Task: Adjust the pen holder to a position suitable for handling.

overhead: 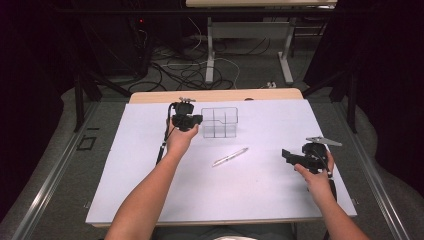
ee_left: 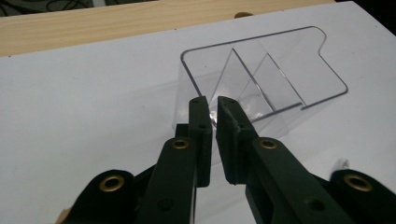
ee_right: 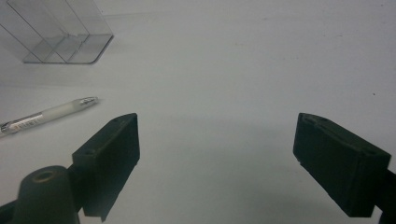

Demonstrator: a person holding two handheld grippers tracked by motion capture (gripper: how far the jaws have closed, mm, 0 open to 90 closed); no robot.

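A clear plastic organizer [overhead: 219, 122] with inner dividers stands on the white table sheet at the back middle. My left gripper [overhead: 198, 120] is at its left side. In the left gripper view the jaws [ee_left: 214, 109] are closed to a thin gap with the organizer's [ee_left: 280, 70] near wall between them. A white pen [overhead: 230, 156] lies flat in front of the organizer, pointing diagonally. My right gripper [overhead: 289, 156] hovers low at the right, open and holding nothing [ee_right: 217, 154]. The pen [ee_right: 46, 114] and the organizer [ee_right: 60, 32] lie off to its left.
The white sheet [overhead: 150, 190] covers the table, with a wooden strip [overhead: 215, 95] showing along the far edge. Beyond the table are a desk frame [overhead: 210, 50] and cables on the floor.
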